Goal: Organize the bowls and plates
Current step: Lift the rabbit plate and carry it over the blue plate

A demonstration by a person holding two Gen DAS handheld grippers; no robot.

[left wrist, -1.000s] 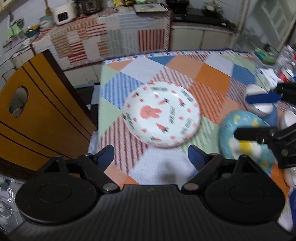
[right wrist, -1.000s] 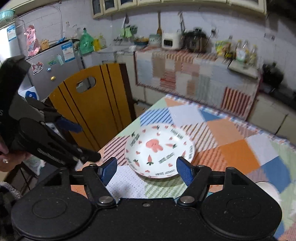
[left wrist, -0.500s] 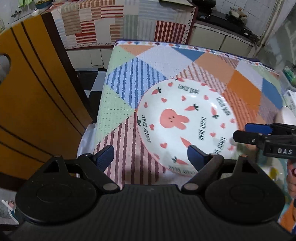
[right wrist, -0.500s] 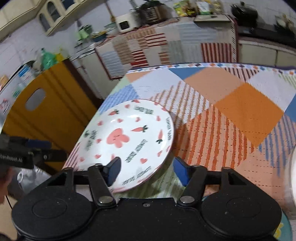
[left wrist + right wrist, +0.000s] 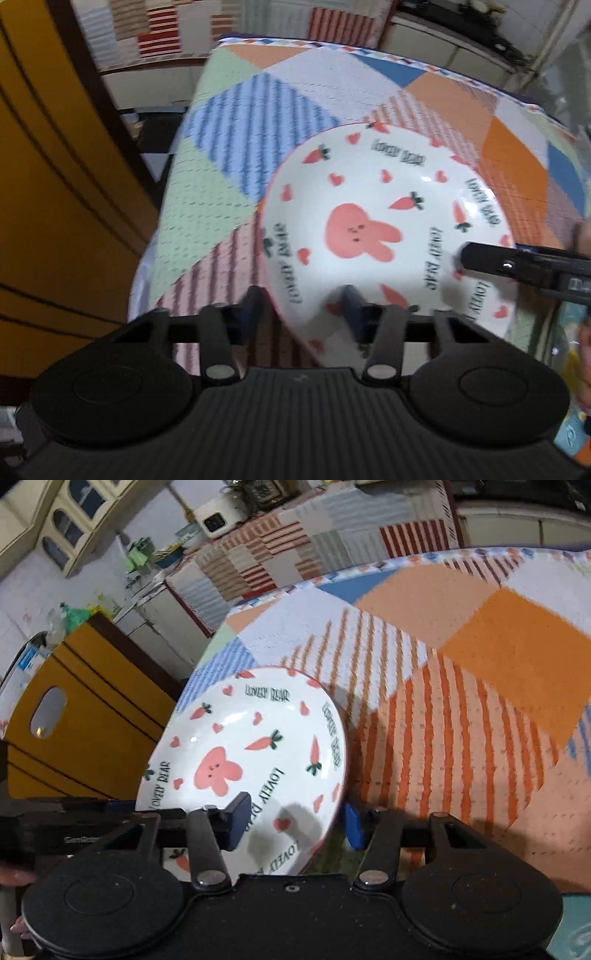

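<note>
Now both the left gripper (image 5: 301, 308) and right gripper (image 5: 293, 821) straddle the rabbit plate's (image 5: 243, 760) rim, jaws partly open.

The plate (image 5: 384, 229) is round, white and shallow, with a thin red rim. A pink rabbit sits at its centre, ringed by carrots, hearts and repeated "LOVELY BEAR" lettering. It lies face up on the tablecloth (image 5: 229, 122), near the corner at 9 o'clock in the left wrist view, empty.
</note>
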